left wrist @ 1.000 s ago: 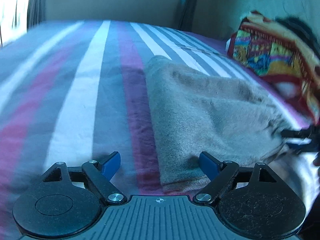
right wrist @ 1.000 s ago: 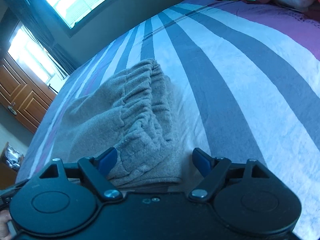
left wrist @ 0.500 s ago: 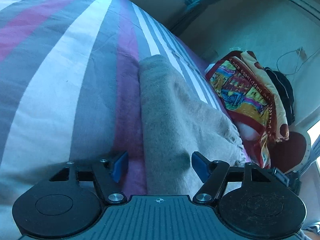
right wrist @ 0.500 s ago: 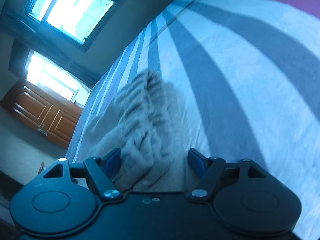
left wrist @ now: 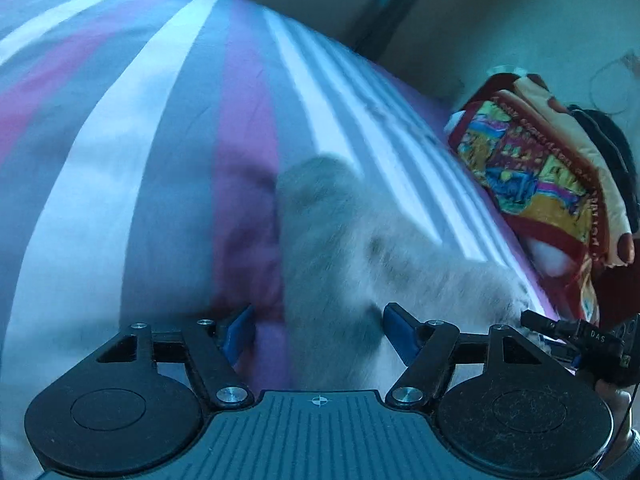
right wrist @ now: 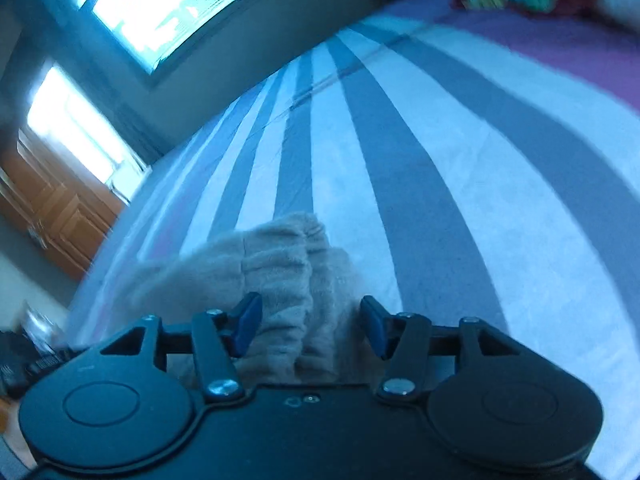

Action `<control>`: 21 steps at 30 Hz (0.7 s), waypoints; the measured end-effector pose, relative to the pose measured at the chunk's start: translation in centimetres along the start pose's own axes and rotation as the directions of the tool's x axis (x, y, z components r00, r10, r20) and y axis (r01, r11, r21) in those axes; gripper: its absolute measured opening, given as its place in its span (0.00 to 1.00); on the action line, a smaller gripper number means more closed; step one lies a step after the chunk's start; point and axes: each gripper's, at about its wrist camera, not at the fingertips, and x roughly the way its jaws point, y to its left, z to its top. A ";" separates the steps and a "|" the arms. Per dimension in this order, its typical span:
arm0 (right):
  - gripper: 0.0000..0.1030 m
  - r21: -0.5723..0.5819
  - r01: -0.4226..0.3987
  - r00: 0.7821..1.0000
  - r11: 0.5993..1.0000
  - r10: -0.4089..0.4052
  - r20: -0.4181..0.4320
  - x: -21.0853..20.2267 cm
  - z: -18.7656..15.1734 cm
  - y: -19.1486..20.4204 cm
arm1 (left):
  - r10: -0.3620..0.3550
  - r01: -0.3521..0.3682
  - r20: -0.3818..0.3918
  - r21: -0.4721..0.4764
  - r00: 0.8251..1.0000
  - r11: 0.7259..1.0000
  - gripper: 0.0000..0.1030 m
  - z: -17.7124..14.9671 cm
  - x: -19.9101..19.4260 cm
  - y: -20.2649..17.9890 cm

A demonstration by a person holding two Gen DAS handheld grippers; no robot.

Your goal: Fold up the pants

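The grey fleece pants (left wrist: 360, 264) lie folded in a bundle on the striped bed sheet (left wrist: 120, 160). My left gripper (left wrist: 320, 332) is open, its blue pads (left wrist: 240, 330) straddling the near edge of the bundle. In the right wrist view the gathered waistband end of the pants (right wrist: 288, 272) lies between the open blue pads (right wrist: 248, 320) of my right gripper (right wrist: 310, 324). The right gripper also shows at the right edge of the left wrist view (left wrist: 576, 332), at the far end of the bundle. Both views are blurred.
A colourful patterned cloth over a pillow (left wrist: 540, 176) lies at the bed's head, right of the pants. A bright window (right wrist: 160, 8) and wooden cabinet doors (right wrist: 52, 216) stand beyond the bed. The striped sheet (right wrist: 460, 200) stretches ahead.
Both grippers have tilted and shifted, so more of the bed shows beyond the bundle. The pants lie in the same folded bundle. Both jaws stay open.
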 end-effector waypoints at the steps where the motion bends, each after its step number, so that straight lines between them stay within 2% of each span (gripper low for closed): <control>1: 0.52 0.006 -0.012 1.000 1.000 0.012 0.012 -0.3 0.3 -0.1 | -0.022 0.022 0.014 -0.013 1.000 1.000 0.69 0.5 -0.1 0.3; 3: 0.56 -0.006 -0.040 0.998 0.999 0.040 0.057 -1.2 0.8 0.4 | -0.034 0.035 0.017 -0.050 0.999 0.998 0.69 1.3 0.5 0.9; 6: 0.61 -0.023 -0.077 0.996 0.997 0.078 0.051 -0.9 1.5 0.9 | 0.001 -0.001 -0.003 -0.040 1.000 0.999 0.69 2.5 2.5 1.3; 9: 0.64 -0.094 0.004 1.000 0.996 -0.004 -0.001 1.3 2.0 1.6 | 0.050 -0.050 -0.025 -0.006 0.998 0.999 0.69 4.0 4.4 0.7; 10: 0.69 -0.111 0.026 0.999 0.993 -0.028 -0.016 2.2 2.2 1.5 | 0.066 -0.066 -0.031 0.006 0.997 0.998 0.69 4.4 4.9 0.5; 12: 0.69 -0.077 0.020 0.999 0.997 -0.023 -0.032 3.5 2.4 0.8 | 0.093 -0.092 -0.043 0.021 0.995 0.996 0.69 4.9 5.8 0.3; 15: 0.69 -0.035 -0.001 0.999 0.999 0.000 -0.040 4.1 2.6 0.2 | 0.080 -0.078 -0.063 0.023 0.995 0.997 0.69 5.0 5.6 0.3; 17: 0.69 -0.028 -0.009 0.999 1.000 0.007 -0.052 3.8 2.5 0.4 | 0.036 -0.035 -0.081 0.004 0.996 0.999 0.69 4.4 4.6 0.7; 21: 0.70 -0.017 -0.042 0.993 0.999 0.040 -0.110 2.0 1.3 0.5 | -0.024 0.027 -0.100 0.027 0.995 0.999 0.68 1.0 1.3 0.9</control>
